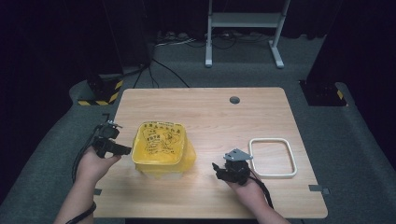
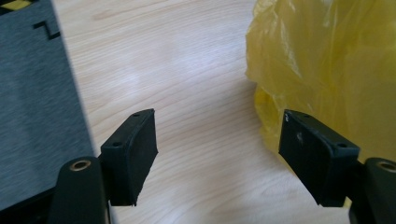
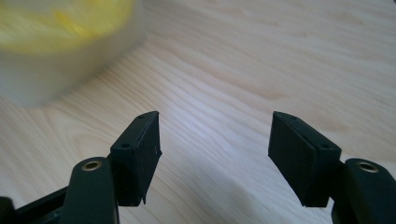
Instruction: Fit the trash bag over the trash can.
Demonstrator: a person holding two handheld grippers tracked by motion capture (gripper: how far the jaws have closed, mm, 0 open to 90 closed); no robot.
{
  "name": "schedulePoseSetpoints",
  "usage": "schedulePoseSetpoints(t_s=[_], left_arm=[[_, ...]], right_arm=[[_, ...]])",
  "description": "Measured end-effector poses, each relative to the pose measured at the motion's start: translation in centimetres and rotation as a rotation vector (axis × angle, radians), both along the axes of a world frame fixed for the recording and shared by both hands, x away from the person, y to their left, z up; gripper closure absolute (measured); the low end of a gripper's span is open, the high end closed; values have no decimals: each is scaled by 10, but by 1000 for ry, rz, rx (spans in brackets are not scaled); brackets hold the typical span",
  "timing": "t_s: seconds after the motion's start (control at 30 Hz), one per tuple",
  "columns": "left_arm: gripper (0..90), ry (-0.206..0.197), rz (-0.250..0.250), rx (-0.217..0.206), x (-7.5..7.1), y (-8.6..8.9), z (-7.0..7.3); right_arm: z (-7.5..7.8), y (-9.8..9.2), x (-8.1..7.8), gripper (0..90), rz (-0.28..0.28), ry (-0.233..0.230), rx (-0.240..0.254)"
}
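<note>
My left claw [image 1: 125, 150] points level at the yellow bag [image 1: 159, 144], jaws apart and empty; my right claw [image 1: 215, 168] rests low on the tabletop [image 1: 210, 112], likewise gaping.

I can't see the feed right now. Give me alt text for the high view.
A yellow bag lines a translucent bin on a wooden table, with the left gripper open just beside its left edge. The right gripper, also open, rests on the table between the bin and a white rectangular frame lying flat.

bag-lined bin [image 1: 159, 149] on table [image 1: 210, 107], frame [image 1: 272, 157] right
</note>
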State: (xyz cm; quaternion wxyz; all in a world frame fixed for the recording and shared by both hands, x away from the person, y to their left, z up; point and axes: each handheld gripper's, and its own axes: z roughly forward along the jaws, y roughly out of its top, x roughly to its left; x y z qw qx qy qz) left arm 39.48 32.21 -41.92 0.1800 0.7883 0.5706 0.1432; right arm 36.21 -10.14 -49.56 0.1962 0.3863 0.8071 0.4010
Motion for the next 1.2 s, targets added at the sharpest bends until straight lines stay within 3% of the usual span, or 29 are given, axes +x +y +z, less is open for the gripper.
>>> schedulePoseSetpoints(t_s=[0.1, 0.2, 0.23, 0.27, 0.4, 0.57, 0.8, 0.93, 0.97, 1.0, 1.2], left_arm=[[275, -28, -11, -15, -2, -1, -7], [283, -91, -30, -64, -5, -7, -20], [294, -91, -30, -64, -5, -7, -20], [287, -118, -44, -82, -7, -9, -23], [288, -139, -79, -107, -9, -14, -27], [288, -157, -109, -131, -9, -26, -30], [315, -176, -133, -163, -3, -65, -34], [326, -173, -143, -191, 0, -92, -35], [327, -173, -143, -191, 0, -92, -35], [332, -176, -154, -199, 0, -105, -36], [333, -188, -194, -191, 7, -141, -36]], right_arm=[[8, 9, -2, 350, 6, -11, 24], [15, 32, 0, 356, 24, -60, 4], [16, 38, 2, 355, 23, -67, -2], [16, 44, 4, 354, 28, -65, -2], [16, 60, 4, 355, 42, -81, 1], [15, 62, 4, 355, 47, -91, -22], [18, 40, -1, 378, 29, -90, -59], [23, 15, -3, 380, -1, -89, -68], [23, 15, -3, 380, -1, -89, -68], [25, 2, -2, 391, -21, -90, -64], [29, -32, 0, 410, -89, -71, -61]])
